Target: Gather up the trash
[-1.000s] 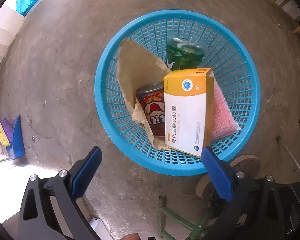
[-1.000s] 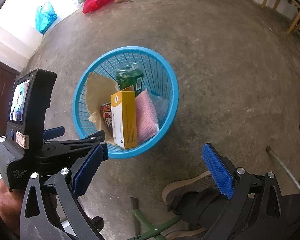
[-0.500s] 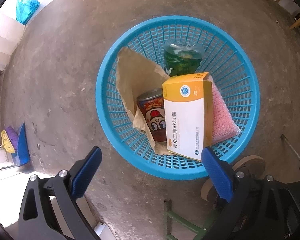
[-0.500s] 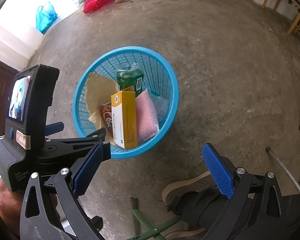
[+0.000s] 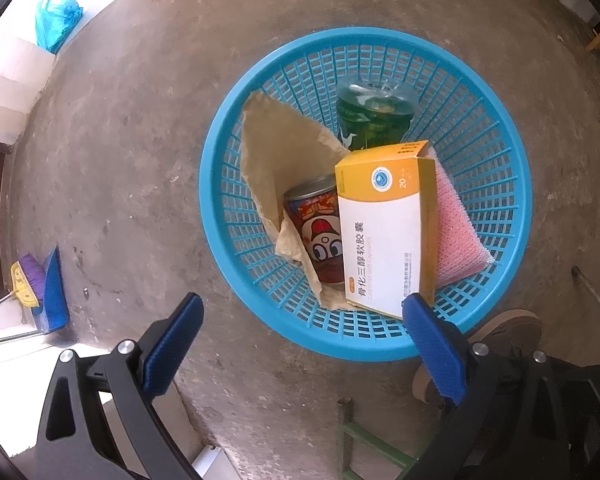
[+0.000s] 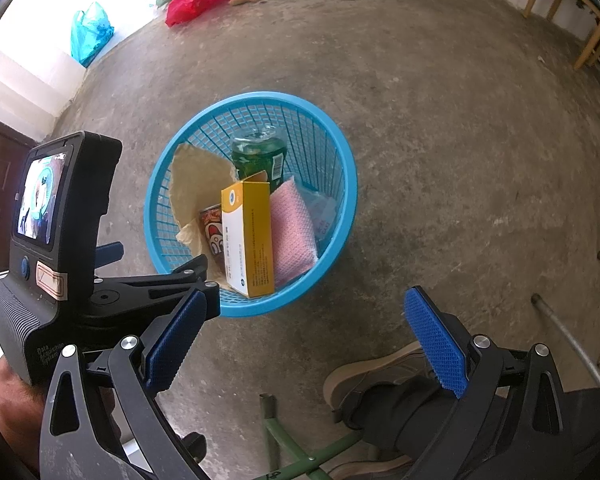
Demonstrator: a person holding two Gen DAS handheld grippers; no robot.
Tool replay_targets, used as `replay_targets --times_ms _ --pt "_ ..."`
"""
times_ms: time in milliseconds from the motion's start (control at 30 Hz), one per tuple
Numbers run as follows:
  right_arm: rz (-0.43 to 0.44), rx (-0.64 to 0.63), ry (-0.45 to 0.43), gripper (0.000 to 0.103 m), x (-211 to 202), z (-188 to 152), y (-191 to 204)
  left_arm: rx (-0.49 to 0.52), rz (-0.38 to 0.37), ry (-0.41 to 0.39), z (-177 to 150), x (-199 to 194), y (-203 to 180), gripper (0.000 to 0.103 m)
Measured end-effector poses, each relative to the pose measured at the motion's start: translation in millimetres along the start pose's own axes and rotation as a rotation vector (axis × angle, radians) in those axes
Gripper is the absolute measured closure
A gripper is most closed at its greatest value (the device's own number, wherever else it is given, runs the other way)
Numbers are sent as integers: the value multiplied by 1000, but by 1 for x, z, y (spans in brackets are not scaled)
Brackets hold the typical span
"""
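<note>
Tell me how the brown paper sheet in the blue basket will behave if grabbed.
The brown paper sheet looks thin and creased, so it is probably floppy and very light. It drapes against the red can, so pulling may nudge that. Its ragged edge suggests it could tear easily.

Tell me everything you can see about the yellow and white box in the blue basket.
The yellow and white box is a flat carton, apparently cardboard, with a yellow top band, a round blue logo and Chinese print on its white face. Its top flap looks slightly lifted. It stands on end, tilted, inside the blue basket, between the cartoon can and the pink sponge, touching both as far as one can see. No gripper holds it.
</note>
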State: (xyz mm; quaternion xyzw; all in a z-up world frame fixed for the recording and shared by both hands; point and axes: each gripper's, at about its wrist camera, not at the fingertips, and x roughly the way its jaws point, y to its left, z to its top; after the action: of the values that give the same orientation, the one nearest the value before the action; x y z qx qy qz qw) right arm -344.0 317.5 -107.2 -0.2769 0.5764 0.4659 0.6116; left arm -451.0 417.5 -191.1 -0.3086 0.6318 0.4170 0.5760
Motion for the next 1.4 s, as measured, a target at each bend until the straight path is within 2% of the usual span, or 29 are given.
replay_targets --times_ms 1400 --pt "-4 4 5 8 0 -1 0 5 -53 3 -2 1 -1 5"
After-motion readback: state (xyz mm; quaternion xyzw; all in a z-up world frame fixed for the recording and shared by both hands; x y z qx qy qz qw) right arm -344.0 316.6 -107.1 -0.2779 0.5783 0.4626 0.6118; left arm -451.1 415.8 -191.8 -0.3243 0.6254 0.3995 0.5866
